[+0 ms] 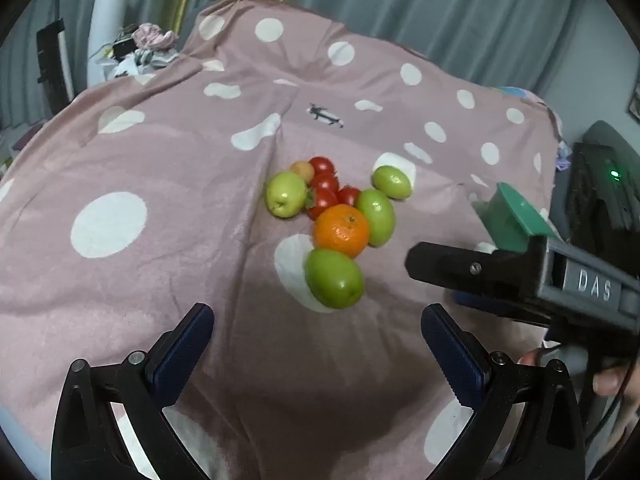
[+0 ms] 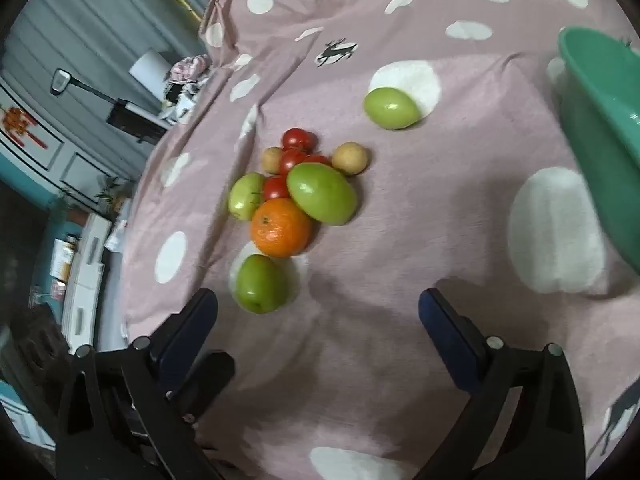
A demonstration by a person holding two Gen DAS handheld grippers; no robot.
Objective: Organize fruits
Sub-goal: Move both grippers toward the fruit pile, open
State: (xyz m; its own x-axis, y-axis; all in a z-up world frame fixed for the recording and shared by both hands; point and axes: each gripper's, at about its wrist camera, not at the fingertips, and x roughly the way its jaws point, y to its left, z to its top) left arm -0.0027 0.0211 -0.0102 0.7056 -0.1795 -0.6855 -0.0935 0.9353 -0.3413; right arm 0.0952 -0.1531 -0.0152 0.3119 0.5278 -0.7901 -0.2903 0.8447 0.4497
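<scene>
The left gripper (image 1: 317,334) hovers over the pink dotted cloth (image 1: 132,168) with its fingers spread and nothing between them. The right gripper (image 2: 318,320) also hovers with its fingers spread and empty; in the left wrist view its body enters from the right, near the pile.

Layout, left to right in the right wrist view:
- A green fruit (image 2: 245,196) at the left edge of the pile.
- The near green fruit (image 2: 261,284), closest to both grippers, just in front of the orange (image 2: 281,227).
- Red tomatoes (image 2: 298,140) and two small tan fruits (image 2: 350,157) behind.
- A large green fruit (image 2: 321,193), resting against the orange.
- A lone green fruit (image 2: 391,108), well apart from the pile.
- A green bowl (image 2: 600,120) at the far right.

Step in hand, as judged: approach for the first pick, probably the near green fruit. Procedure:
1. Centre the open fingers over the fruit before descending.
2. Grip across the short width, not along the length.
3. Close gently; the skin looks smooth and the cloth is soft, so the fruit may roll.
4. Avoid nudging the orange, which could scatter the pile.

Orientation: the near green fruit is oval; its long axis runs roughly left to right with a slight tilt in the left wrist view. The large green fruit's long axis runs diagonally, upper left to lower right.
</scene>
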